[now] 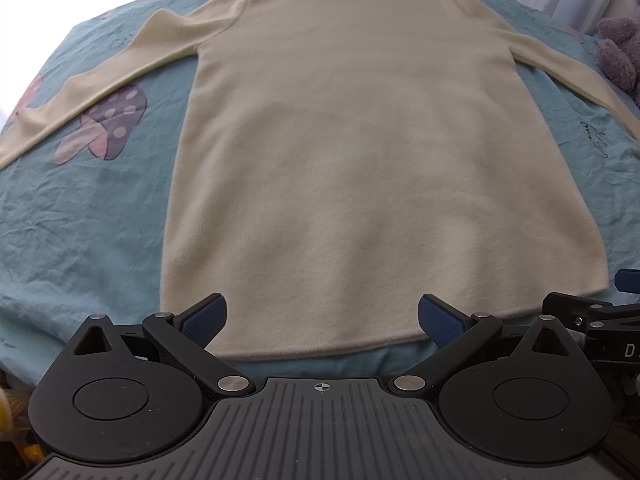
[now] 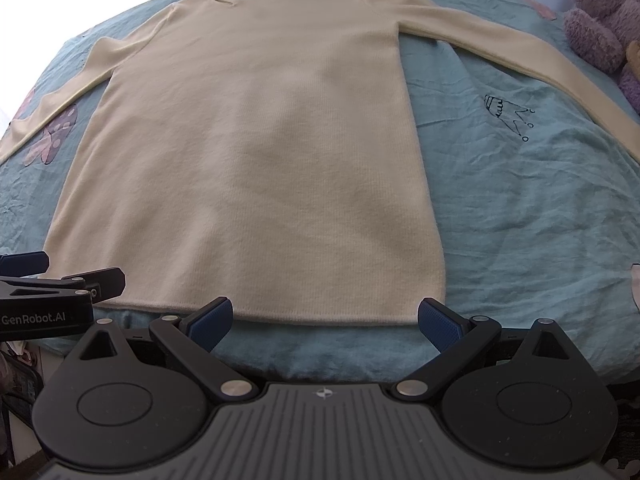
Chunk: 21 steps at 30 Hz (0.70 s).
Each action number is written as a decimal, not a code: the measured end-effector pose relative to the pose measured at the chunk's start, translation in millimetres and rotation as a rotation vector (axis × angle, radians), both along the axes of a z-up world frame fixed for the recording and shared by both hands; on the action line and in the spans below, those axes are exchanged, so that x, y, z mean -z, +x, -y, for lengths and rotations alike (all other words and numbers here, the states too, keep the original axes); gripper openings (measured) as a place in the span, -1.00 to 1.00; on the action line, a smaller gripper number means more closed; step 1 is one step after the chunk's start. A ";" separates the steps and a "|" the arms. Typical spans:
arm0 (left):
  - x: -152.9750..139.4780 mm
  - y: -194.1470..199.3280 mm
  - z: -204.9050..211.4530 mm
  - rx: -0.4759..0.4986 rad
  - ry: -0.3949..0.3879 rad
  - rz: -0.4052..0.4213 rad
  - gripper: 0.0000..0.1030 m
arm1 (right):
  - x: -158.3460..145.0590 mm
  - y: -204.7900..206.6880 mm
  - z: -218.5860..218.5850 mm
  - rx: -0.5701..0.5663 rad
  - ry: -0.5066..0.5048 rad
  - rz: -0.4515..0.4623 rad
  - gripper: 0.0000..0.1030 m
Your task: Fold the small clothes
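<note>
A cream long-sleeved knit sweater point(image 1: 340, 152) lies flat on a teal bedsheet point(image 1: 80, 220), hem toward me, neck at the far end, both sleeves spread outward. It also shows in the right wrist view point(image 2: 260, 160). My left gripper point(image 1: 322, 320) is open and empty, hovering just before the hem near its left half. My right gripper point(image 2: 324, 320) is open and empty, just before the hem near its right corner. Each gripper shows at the edge of the other's view: the right one point(image 1: 600, 312), the left one point(image 2: 52, 288).
The sheet has a mushroom print point(image 1: 108, 124) on the left and a crown drawing point(image 2: 508, 116) on the right. A purple plush toy point(image 2: 604, 24) sits at the far right. A bright window lies beyond the bed's far edge.
</note>
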State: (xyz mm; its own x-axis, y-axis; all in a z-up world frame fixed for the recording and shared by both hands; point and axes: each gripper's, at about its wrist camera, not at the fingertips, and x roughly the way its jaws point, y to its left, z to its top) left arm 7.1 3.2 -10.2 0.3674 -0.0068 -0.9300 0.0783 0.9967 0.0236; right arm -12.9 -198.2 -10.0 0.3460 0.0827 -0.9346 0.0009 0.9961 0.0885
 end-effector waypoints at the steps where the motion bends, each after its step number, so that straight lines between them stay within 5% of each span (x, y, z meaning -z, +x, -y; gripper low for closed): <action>1: 0.2 0.3 -0.3 0.000 -0.001 -0.002 1.00 | 0.4 0.4 -0.3 0.000 0.001 -0.003 0.92; 17: 6.3 13.0 -4.5 -0.010 -0.014 -0.050 1.00 | 10.4 11.4 -2.1 0.008 0.048 -0.058 0.92; 21: -0.9 21.7 -10.6 -0.043 -0.063 0.005 1.00 | 9.6 18.0 10.6 0.030 0.113 -0.044 0.92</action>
State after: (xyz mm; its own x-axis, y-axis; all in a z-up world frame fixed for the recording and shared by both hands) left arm 28.8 13.7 -9.4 0.3734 -0.0489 -0.9264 0.0353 0.9986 -0.0385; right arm 5.1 -208.7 -19.7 0.3083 0.1789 -0.9343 0.0366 0.9792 0.1996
